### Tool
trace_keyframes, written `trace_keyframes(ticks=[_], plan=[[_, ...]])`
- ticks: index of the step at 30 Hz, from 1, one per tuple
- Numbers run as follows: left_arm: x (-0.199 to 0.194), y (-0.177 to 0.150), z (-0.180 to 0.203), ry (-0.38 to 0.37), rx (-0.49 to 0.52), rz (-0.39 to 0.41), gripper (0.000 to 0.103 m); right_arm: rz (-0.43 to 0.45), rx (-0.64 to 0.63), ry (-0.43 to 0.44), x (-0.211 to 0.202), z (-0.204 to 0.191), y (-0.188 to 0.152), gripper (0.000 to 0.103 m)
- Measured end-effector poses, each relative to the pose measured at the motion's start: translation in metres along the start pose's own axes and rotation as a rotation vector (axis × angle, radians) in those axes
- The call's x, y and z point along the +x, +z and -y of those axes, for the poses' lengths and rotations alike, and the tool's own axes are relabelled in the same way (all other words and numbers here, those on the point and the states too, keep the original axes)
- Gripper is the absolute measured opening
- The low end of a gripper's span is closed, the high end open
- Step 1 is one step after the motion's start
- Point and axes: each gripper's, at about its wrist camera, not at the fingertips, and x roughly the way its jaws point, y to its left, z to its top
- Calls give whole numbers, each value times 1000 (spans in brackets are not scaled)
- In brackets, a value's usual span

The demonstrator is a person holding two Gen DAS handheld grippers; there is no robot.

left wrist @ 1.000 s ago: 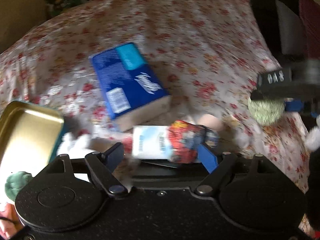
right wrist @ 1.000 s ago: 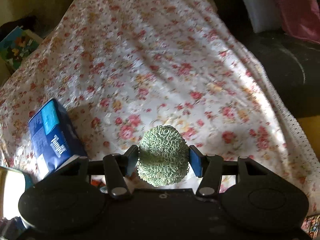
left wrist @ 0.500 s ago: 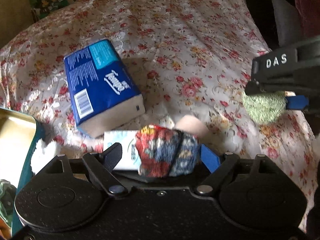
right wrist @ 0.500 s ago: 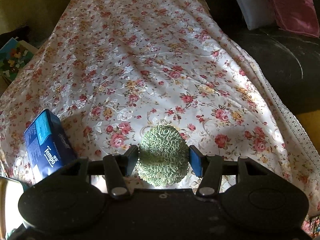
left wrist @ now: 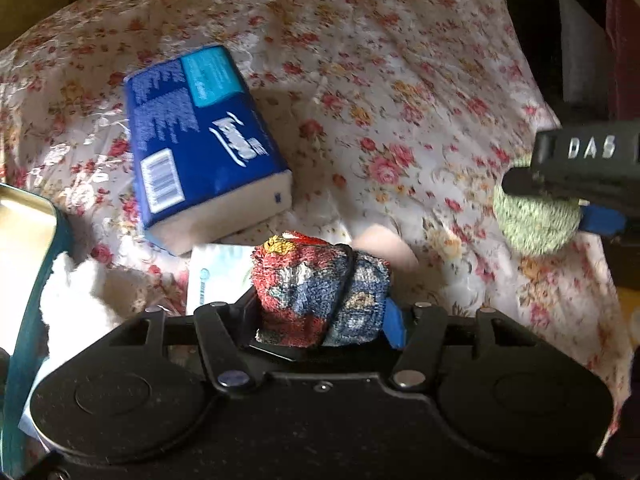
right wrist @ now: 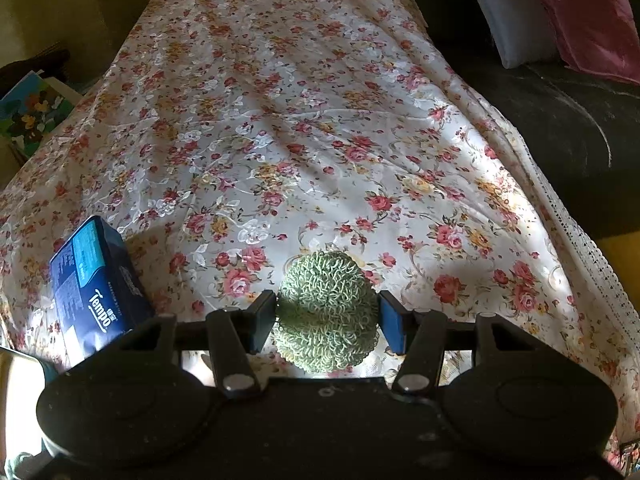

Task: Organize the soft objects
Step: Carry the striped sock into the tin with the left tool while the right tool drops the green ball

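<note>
Flowered cloth, shiny and creased, covers the bed under both claws, with a dark sofa and two cushions off to the right. Both claws point steeply down at the cloth. The left claw has just been closing, and its pads now press on a rolled terry towel, red and blue with a dark band round its middle, which sits right between the fingers. Ahead and left of that claw lies a blue tissue pack, a soft oblong in glossy wrap; just behind the towel are a small white packet and, further left, a tuft of white fluff beside the rim of a metal tin. The right claw is clenched on a green ball, round and covered in curly loops, squeezed between its blue pads. Seen from the left claw, that ball hangs to the far right, above the cloth.
</note>
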Motion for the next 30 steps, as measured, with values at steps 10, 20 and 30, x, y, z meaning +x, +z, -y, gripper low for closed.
trace_keyframes(ticks=[10,20,30], plan=[[-45,7,-32,39,-67,50,56,11,-51,1,-4,-11,-4,54],[-90,-5,-88,181,-125,85,56,12,-109,29,-8,-25,-8,54],[-133,-18,-156,276,-225,131,56,64,-173,49,-25,-42,-15,54]])
